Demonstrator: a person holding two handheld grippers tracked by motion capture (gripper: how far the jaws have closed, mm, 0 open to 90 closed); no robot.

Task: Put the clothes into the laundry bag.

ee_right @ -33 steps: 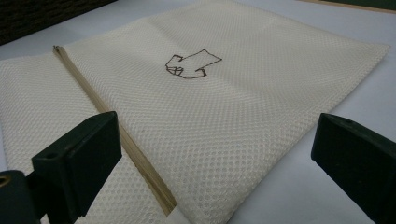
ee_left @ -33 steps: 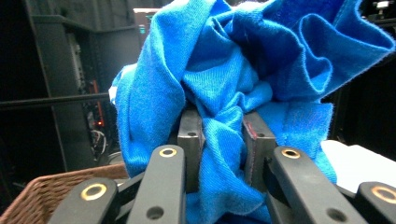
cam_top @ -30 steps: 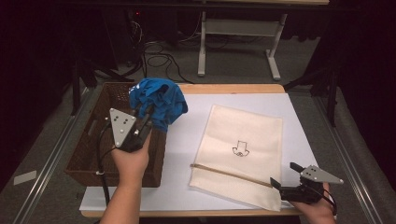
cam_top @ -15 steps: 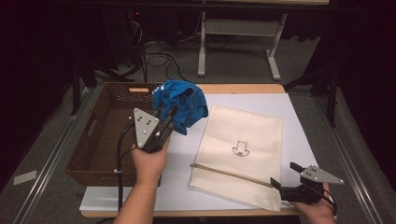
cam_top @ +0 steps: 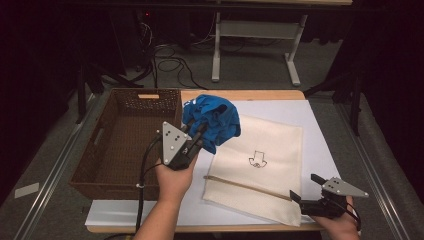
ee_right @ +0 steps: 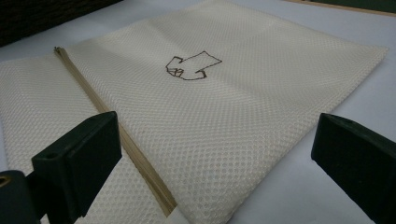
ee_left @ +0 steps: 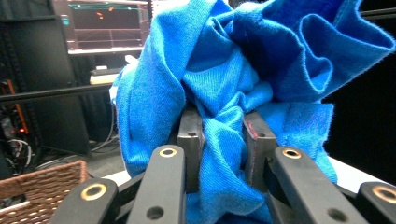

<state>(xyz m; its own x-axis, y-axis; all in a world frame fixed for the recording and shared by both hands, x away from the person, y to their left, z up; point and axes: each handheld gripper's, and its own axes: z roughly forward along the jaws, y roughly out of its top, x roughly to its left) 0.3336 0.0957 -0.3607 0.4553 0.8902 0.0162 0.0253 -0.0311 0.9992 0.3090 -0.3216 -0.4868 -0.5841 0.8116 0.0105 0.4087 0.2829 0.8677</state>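
High view: my left gripper point(cam_top: 196, 136) holds the blue cloth point(cam_top: 212, 120) aloft between basket point(cam_top: 125, 145) and mesh bag point(cam_top: 262, 165).
Left gripper view: jaws clamped on bunched cloth.
Right gripper view: my right gripper point(ee_right: 212, 154) gapes wide at the bag's zipper point(ee_right: 116, 140) edge.
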